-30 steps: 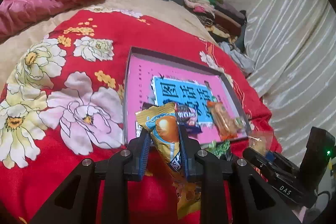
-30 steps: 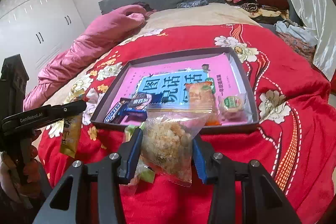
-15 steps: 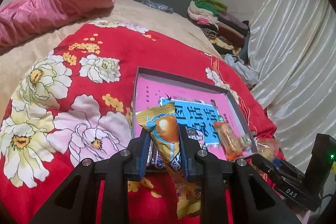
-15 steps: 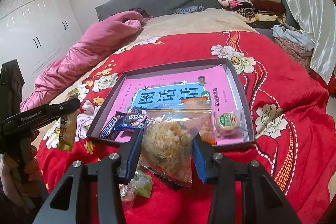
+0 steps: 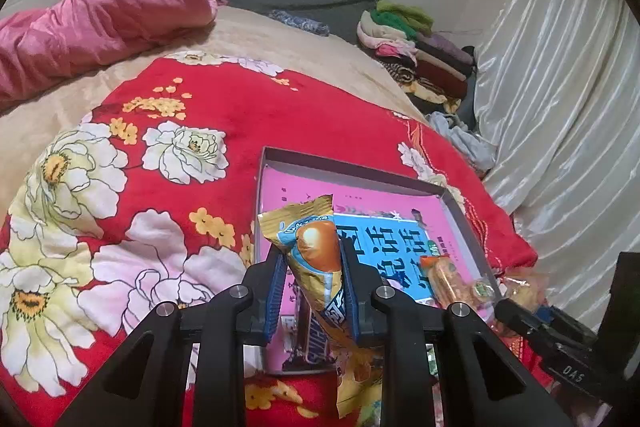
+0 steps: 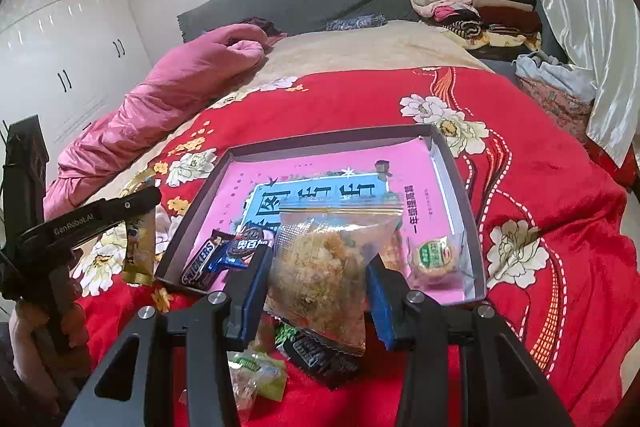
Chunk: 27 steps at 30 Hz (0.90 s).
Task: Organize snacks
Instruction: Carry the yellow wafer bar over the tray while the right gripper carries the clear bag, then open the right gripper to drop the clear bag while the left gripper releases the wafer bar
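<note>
Snickers bar [image 5: 310, 341]: mostly hidden behind yellow wrapper [image 5: 320, 267] and the fingers gripping it. Clear crumb bag [image 6: 324, 267] hides orange packet behind. Tray [image 6: 478, 259] near rim covered by grippers. Dark snack [image 6: 320, 359] below the bag: unidentifiable.

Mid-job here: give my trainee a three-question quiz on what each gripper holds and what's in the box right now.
1. True or false: the left gripper is shut on a gold snack packet.
2. What does the right gripper hold? A) clear bag of crumbly snack B) Snickers bar C) nothing
3. Fill in: the Snickers bar lies inside the ___.

Key: 1 true; 2 A; 3 shallow box.
</note>
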### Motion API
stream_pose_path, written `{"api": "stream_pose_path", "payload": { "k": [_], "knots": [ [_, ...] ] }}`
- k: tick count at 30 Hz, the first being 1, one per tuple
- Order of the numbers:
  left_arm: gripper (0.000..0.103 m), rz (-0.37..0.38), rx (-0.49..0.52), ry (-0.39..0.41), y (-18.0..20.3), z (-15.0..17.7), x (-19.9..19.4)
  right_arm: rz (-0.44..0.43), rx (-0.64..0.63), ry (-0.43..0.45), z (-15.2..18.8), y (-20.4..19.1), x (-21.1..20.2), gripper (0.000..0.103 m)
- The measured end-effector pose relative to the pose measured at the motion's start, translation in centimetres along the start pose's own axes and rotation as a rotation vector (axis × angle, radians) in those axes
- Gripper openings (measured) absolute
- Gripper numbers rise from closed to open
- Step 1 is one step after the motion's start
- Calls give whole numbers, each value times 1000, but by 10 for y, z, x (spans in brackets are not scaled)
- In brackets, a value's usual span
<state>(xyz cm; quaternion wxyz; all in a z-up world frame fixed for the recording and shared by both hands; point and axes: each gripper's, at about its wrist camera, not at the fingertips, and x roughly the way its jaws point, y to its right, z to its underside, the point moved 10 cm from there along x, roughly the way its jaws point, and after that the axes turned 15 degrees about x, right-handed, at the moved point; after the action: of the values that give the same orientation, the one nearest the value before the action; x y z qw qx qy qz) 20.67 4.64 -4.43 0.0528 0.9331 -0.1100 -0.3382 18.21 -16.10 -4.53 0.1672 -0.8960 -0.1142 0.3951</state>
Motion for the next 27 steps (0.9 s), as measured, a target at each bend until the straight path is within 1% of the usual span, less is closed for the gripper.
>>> {"api": "stream_pose_path", "payload": {
  "k": [5, 13, 27],
  "knots": [
    [26, -7, 13, -12, -2, 1, 10, 6, -3, -9, -4, 0, 9, 46],
    [26, -12, 4, -21, -7, 3, 20, 3, -17, -16, -10, -10, 27, 46],
    [26, -24, 48, -39, -1, 11, 38, 25, -24, -50, -2, -9, 49, 46]
  ]
}}
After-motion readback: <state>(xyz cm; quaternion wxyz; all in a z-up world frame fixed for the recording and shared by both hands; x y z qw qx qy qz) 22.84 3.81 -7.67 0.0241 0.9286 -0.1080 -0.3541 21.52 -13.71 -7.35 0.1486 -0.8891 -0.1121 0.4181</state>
